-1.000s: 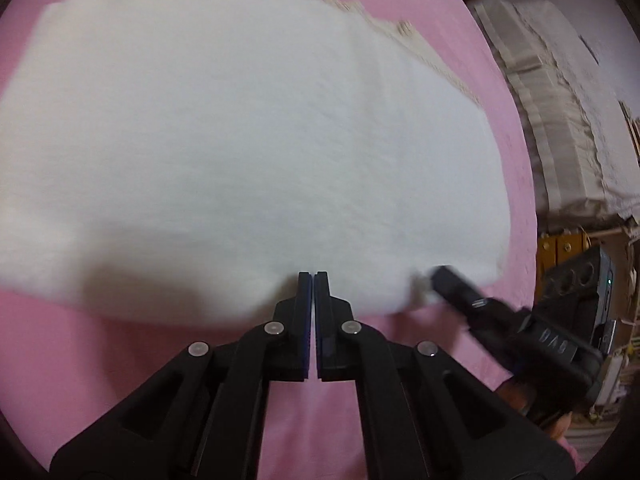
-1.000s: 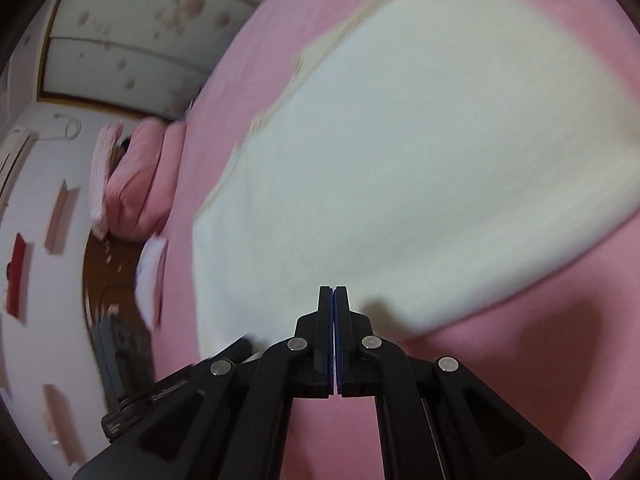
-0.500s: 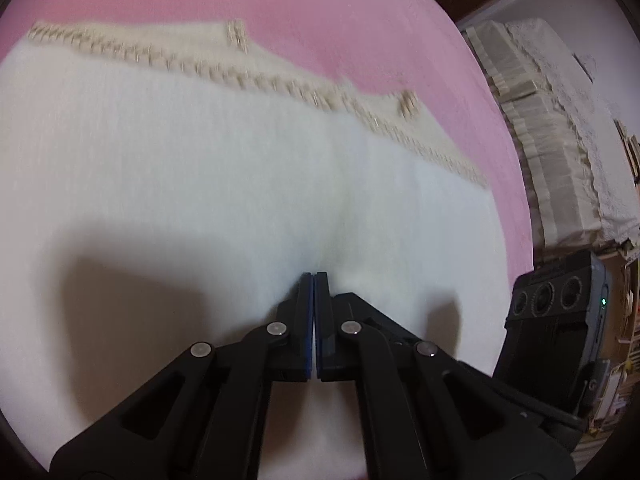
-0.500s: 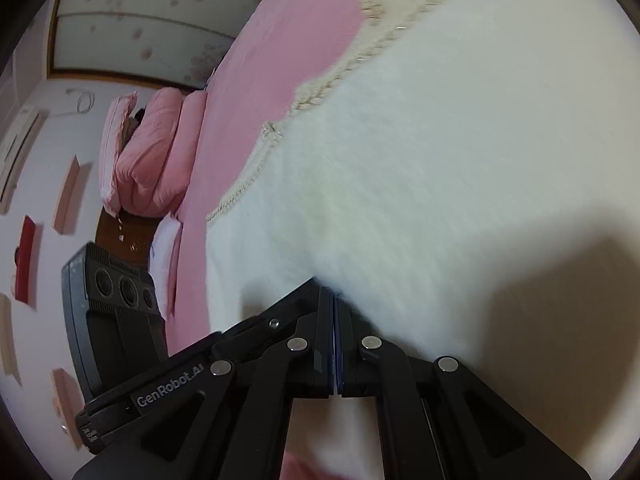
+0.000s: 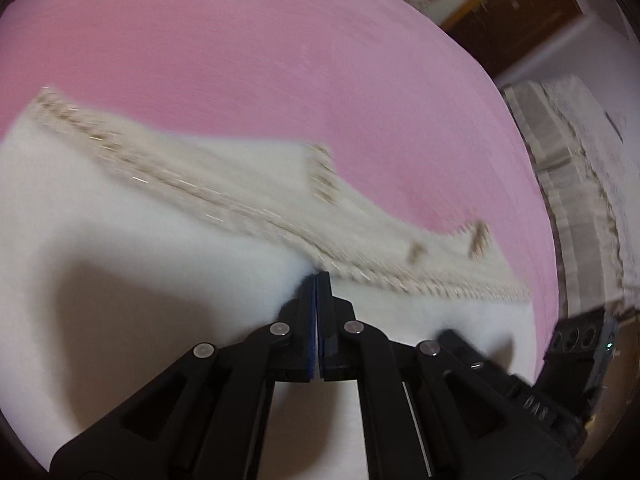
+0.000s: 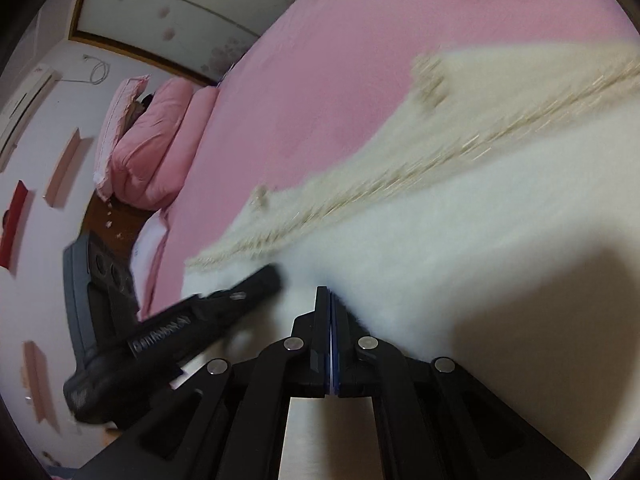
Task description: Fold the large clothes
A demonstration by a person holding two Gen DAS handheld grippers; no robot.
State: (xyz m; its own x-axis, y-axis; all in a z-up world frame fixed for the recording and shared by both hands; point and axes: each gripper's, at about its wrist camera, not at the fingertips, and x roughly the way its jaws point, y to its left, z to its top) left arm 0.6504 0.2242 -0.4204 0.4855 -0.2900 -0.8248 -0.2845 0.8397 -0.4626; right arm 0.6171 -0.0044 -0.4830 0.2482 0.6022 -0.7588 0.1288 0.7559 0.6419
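Observation:
A large white fleecy garment with a cream braided trim lies on a pink bed sheet. My left gripper is shut on the garment's near edge, carried over the lower layer up to the trim. My right gripper is shut on the same edge of the garment. The left gripper also shows in the right wrist view, close beside the right one. The right gripper shows low right in the left wrist view.
Pink pillows lie at the head of the bed. A second bed with a white lace cover stands to the right. A dark wooden door is in the far wall.
Both grippers have carried the near edge of the garment forward over itself, from the pink sheet at the front to near the braided trim. The fold has deepened.

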